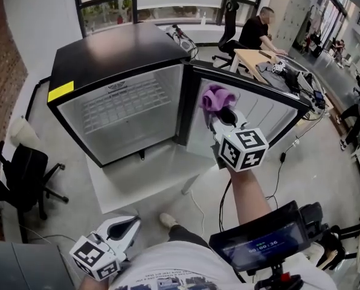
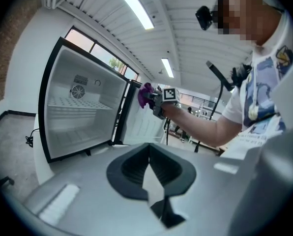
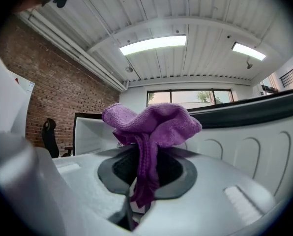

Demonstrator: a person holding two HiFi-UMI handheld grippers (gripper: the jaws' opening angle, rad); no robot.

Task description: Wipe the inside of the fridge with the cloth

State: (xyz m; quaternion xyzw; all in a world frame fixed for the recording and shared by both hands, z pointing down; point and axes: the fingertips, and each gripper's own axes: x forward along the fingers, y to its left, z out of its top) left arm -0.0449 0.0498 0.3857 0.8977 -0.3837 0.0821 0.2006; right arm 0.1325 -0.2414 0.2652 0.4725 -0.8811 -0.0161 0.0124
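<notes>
Between the jaws of the right gripper (image 3: pixel 145 173) sits the purple cloth (image 3: pixel 151 124). The jaws are clenched on its lower folds, and the rest bunches up in a loose crown above the tips. Just beyond that crown stands the inner face of the fridge's open door (image 1: pixel 270 110). From the head view the cloth seems to hang in front of the door rather than press on it, though I cannot tell for sure whether they touch. Ahead and to the left of this gripper is the fridge (image 1: pixel 116 50) itself, its white compartment bare apart from a wire shelf (image 1: pixel 122 104) partway up.

The left gripper (image 1: pixel 127 227) hangs low by the person's body, well apart from the fridge. Its jaws are pressed together with nothing between them.

By my reading, the preparation is finished: the door is wide open and the cloth is firmly held. The wiping of the compartment itself looks not yet begun, since the cloth is outside the cavity. The walls, the floor of the compartment and the shelf all appear left to do.
</notes>
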